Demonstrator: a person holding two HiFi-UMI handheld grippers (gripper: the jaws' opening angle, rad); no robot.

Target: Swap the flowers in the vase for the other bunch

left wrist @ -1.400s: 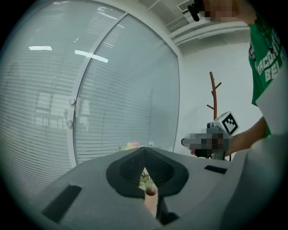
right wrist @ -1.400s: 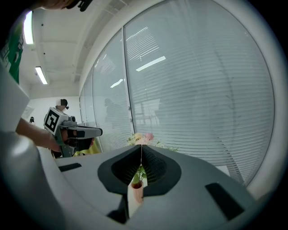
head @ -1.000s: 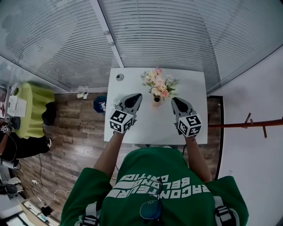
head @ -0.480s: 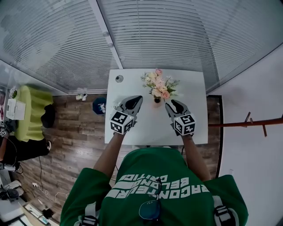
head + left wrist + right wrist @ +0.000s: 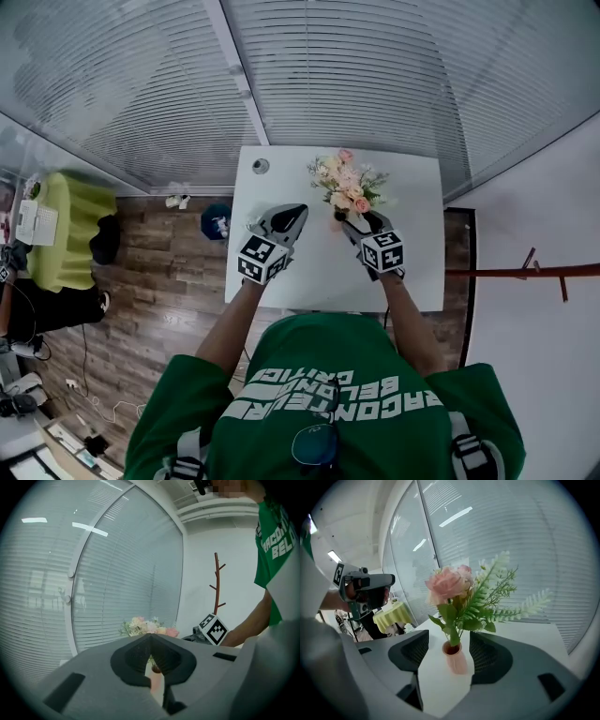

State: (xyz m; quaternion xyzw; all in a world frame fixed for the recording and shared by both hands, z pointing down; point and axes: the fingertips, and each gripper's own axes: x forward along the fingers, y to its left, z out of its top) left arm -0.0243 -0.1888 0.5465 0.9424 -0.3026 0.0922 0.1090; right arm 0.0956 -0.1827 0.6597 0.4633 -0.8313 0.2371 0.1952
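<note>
Standing upright on the table (image 5: 281, 178), the vase (image 5: 454, 660) is seen with the flowers (image 5: 461, 597) seated stems-down in its mouth. The vase is framed between the jaws of the right gripper (image 5: 351, 225), which have just been opening wide; both pads are clear of it. This is judged a set-up for grasping. Left of the vase, well apart, the left gripper (image 5: 292, 214) is held clenched and empty.
</note>
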